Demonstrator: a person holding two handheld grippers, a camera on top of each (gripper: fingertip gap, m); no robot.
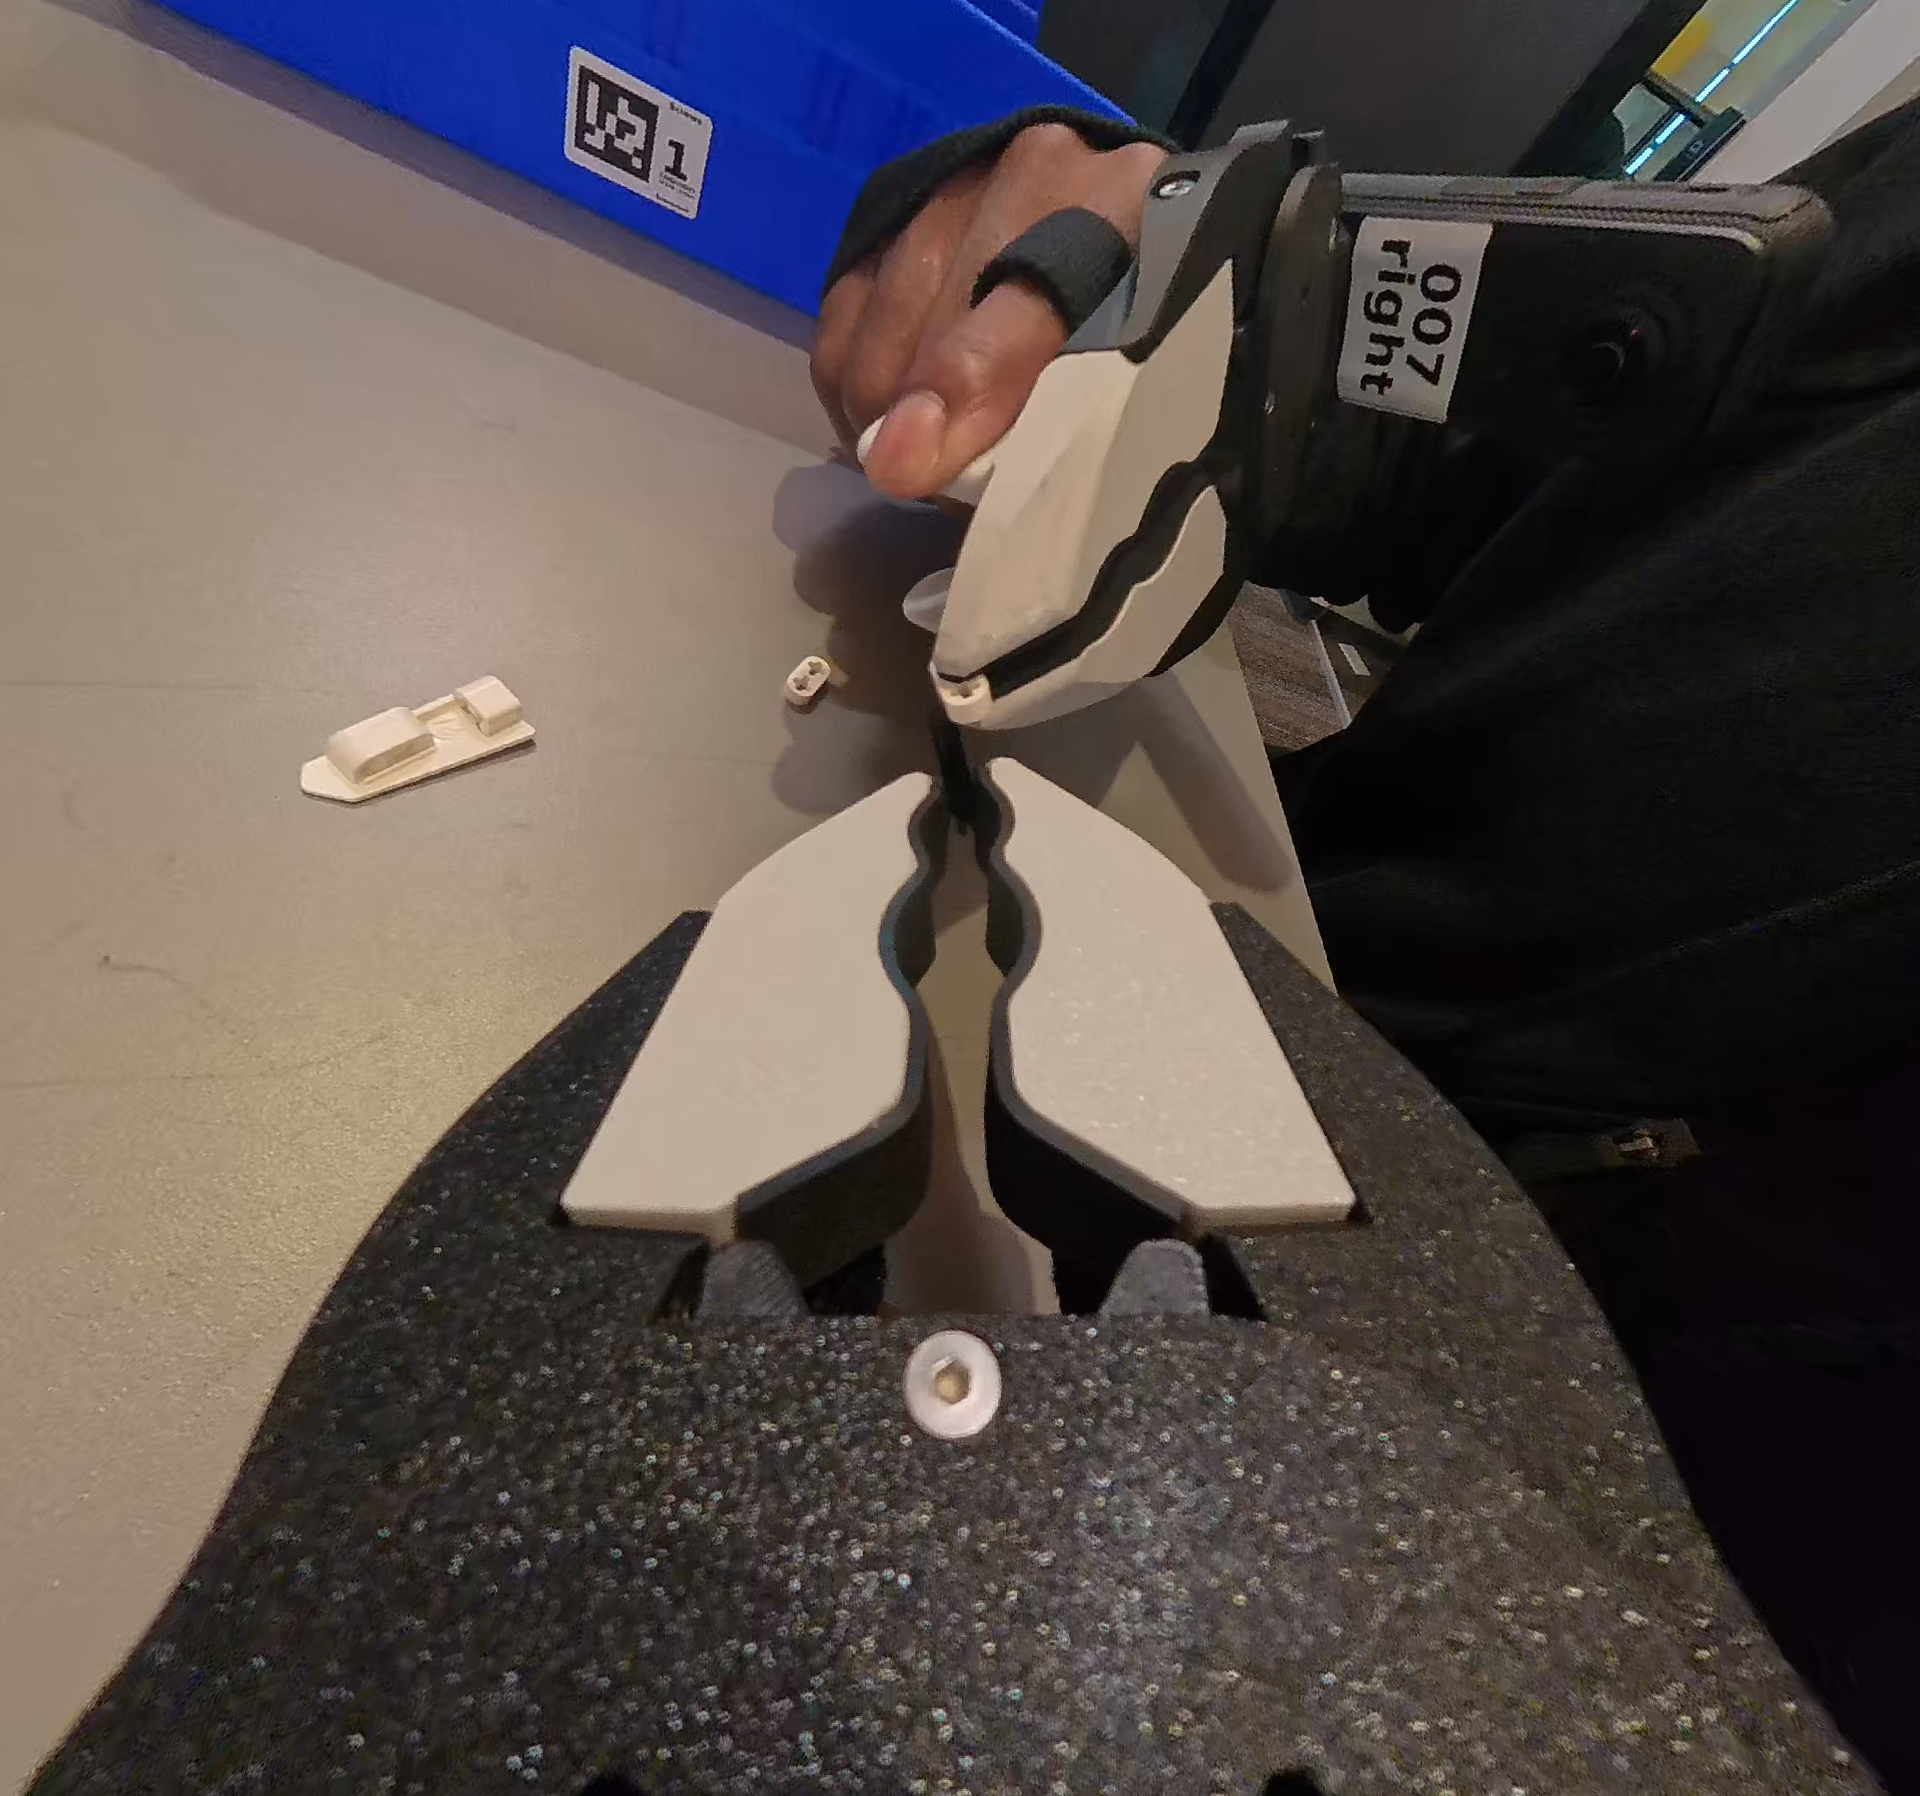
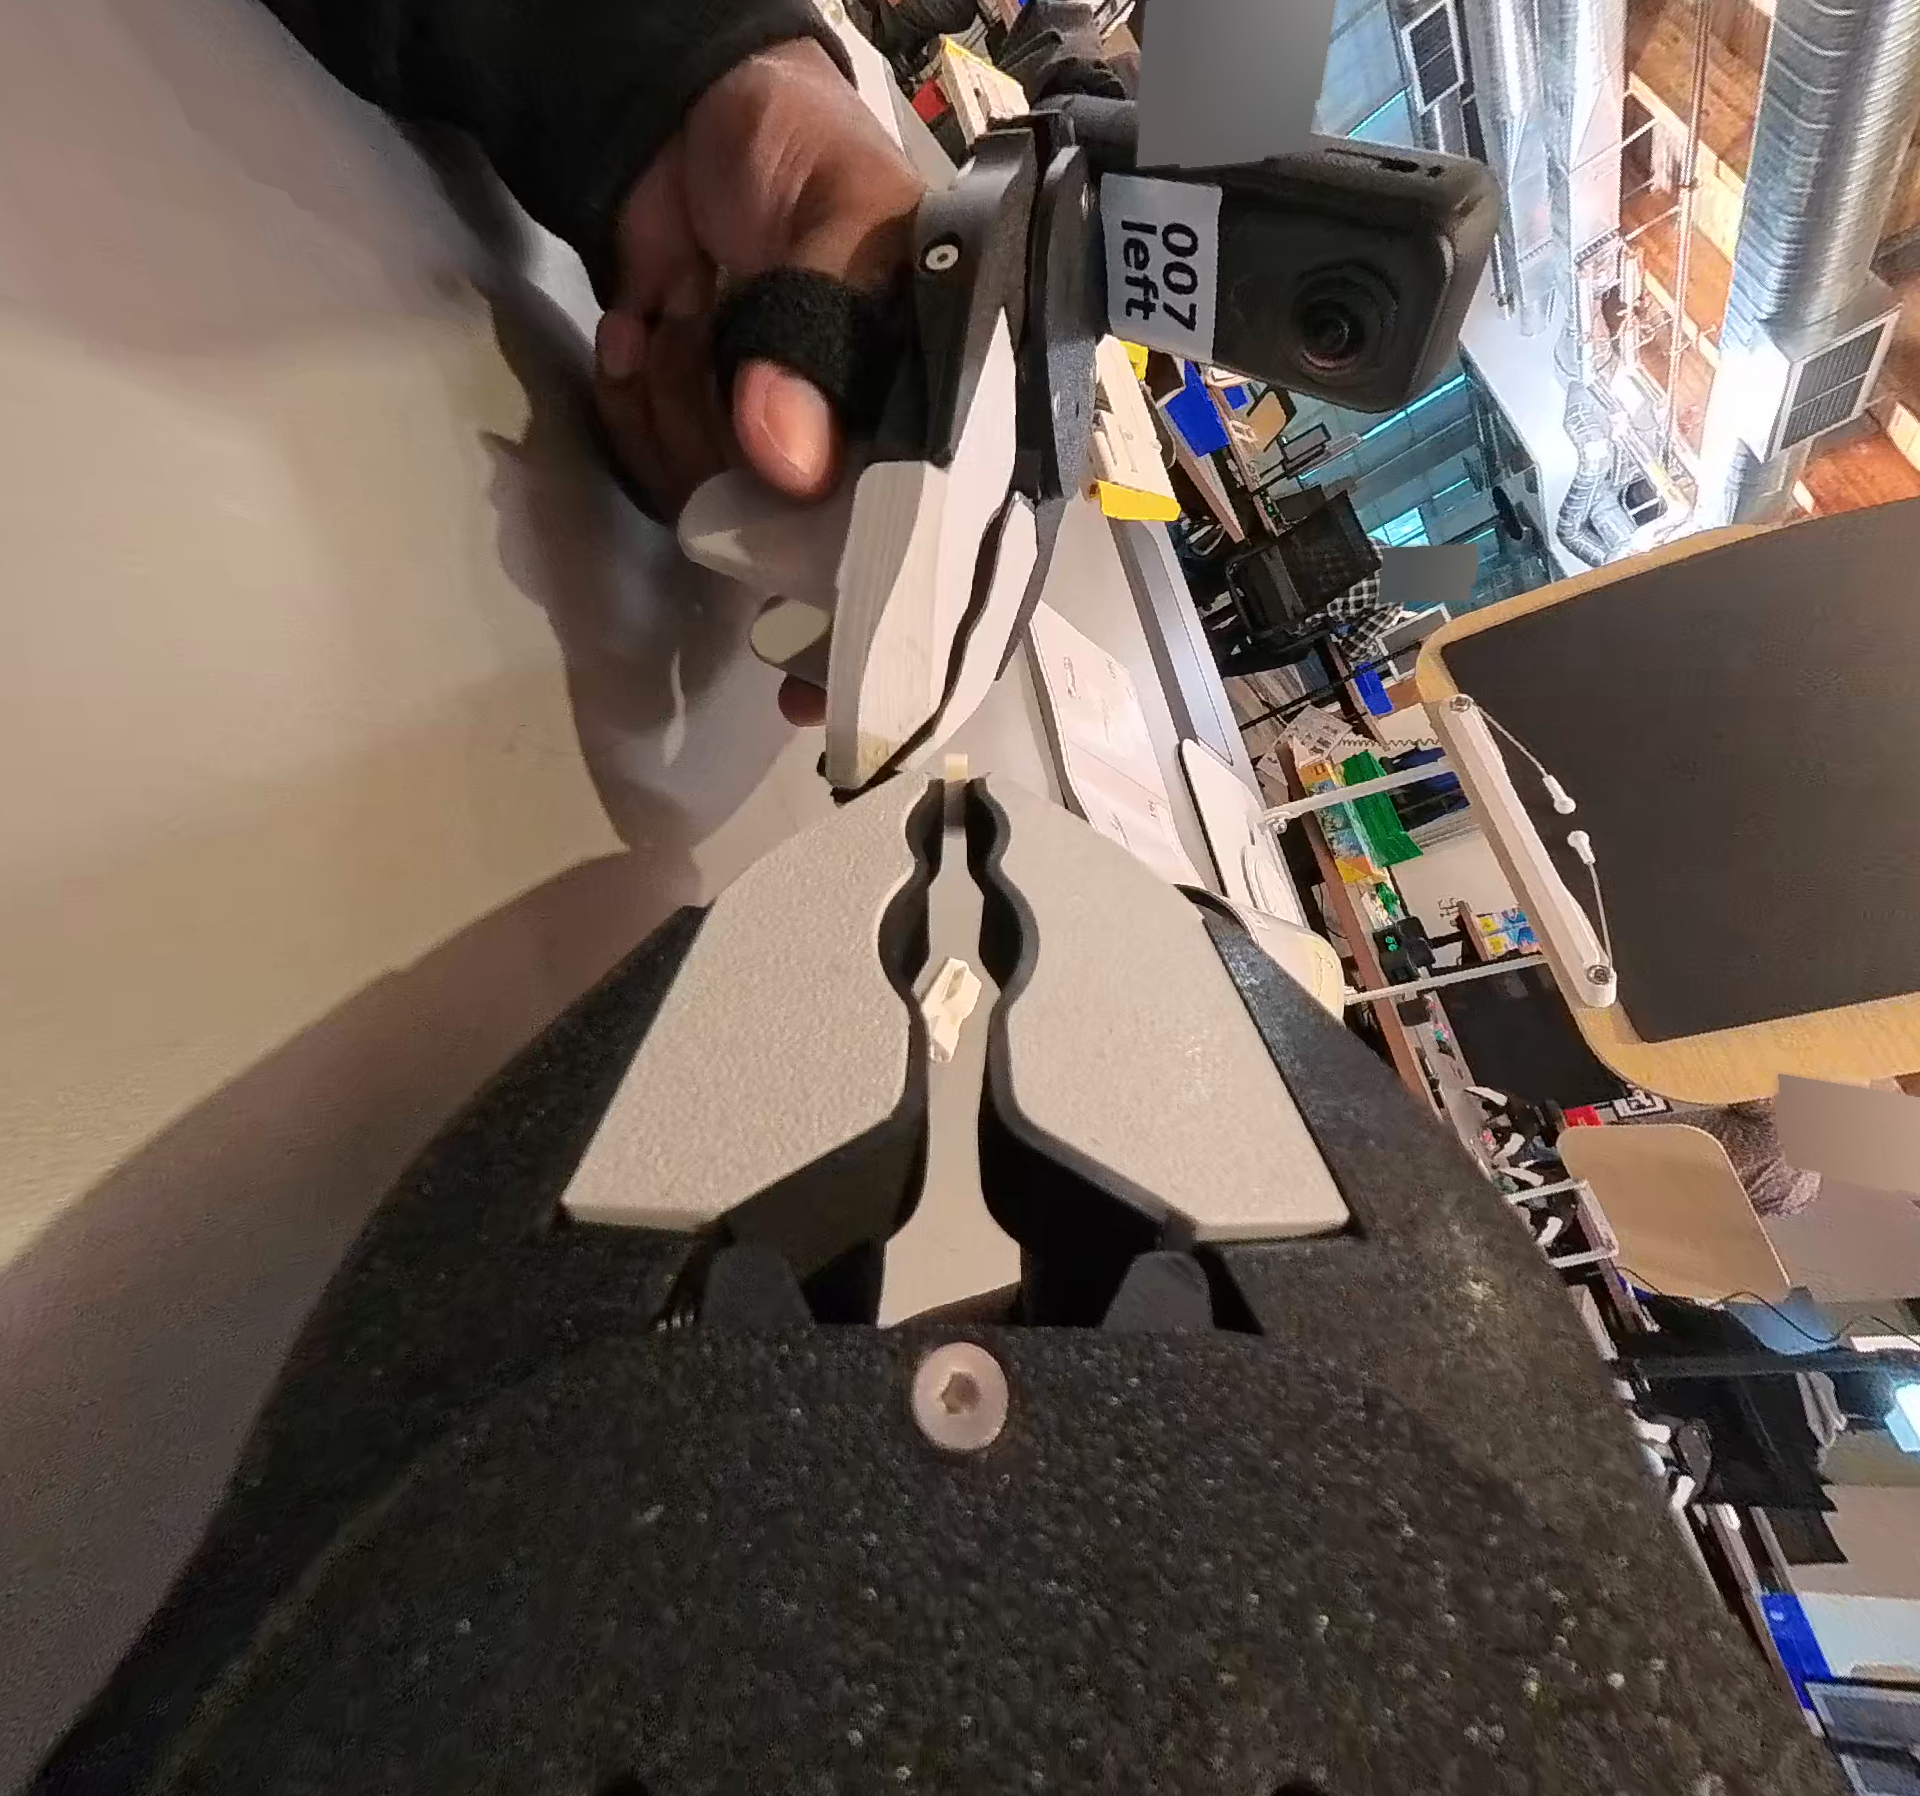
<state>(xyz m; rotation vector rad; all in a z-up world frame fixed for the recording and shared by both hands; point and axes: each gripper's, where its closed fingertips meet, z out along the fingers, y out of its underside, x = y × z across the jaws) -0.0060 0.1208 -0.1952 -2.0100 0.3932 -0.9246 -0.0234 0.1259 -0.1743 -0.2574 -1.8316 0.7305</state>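
My left gripper [image 1: 961, 796] is shut on a thin black rod [image 1: 950, 759] that sticks out past its fingertips. The rod's far end meets a small cream connector piece [image 1: 964, 697] with holes in its face. My right gripper [image 1: 977, 692] is shut on that piece. In the right wrist view my right gripper [image 2: 954, 792] pinches the cream piece [image 2: 954, 766] at its very tips. The left gripper [image 2: 868, 772] comes in from above left, with the rod's dark end [image 2: 834, 792] at its tip. Both grippers are held above the table near its edge.
A second cream connector [image 1: 814, 681] lies on the grey table [image 1: 260, 499]. A flat cream part with two raised blocks [image 1: 416, 744] lies further left. A blue bin [image 1: 468, 32] with a tag label stands at the back. The table edge [image 1: 1273, 811] runs on the right. Left and right tips are no more than a few centimetres apart.
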